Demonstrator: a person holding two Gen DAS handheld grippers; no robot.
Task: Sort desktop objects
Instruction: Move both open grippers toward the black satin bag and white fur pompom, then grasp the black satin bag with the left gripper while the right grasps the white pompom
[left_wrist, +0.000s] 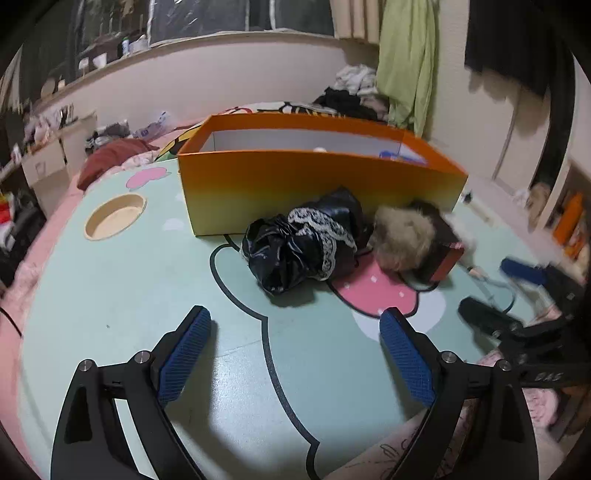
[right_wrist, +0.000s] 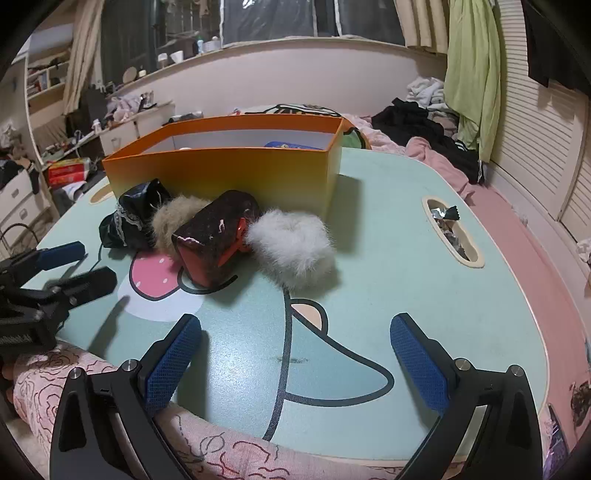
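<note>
Both claws stand wide apart and grip nothing: the left claw (left_wrist: 295, 354) hangs over bare mint-green bench (left_wrist: 129, 295) short of the crumpled glossy black fabric bundle with white lace trim (left_wrist: 303, 243), and the right claw (right_wrist: 295, 354) hangs short of the fluffy white fur puff (right_wrist: 295, 247).

The things to sort lie bunched against the near wall of the tall orange cardboard box (right_wrist: 229, 173): the black bundle, a tan fur puff (right_wrist: 173, 221), a dark brown box-shaped pouch with red-orange edges (right_wrist: 214, 240), and the white puff, each touching or nearly touching its neighbour.

That crowding is the main hazard. A claw closing on one soft piece could snag the next and drag it along, or shove the pouch, which sits tilted, over. The slippery fabric may slide out of a shallow pinch, and fur may give way so the pads hold only hairs. The box wall is high, so a carried thing lifted too low could strike the rim and push the box. The claws are near each other and could collide if both go for the middle.

Inside the box something blue (right_wrist: 284, 144) shows, probably an item already sorted. An oval cut-out in the bench (right_wrist: 454, 236) holds crumpled wrappers, and a round recess (left_wrist: 114, 216) lies left; neither blocks the way.
</note>
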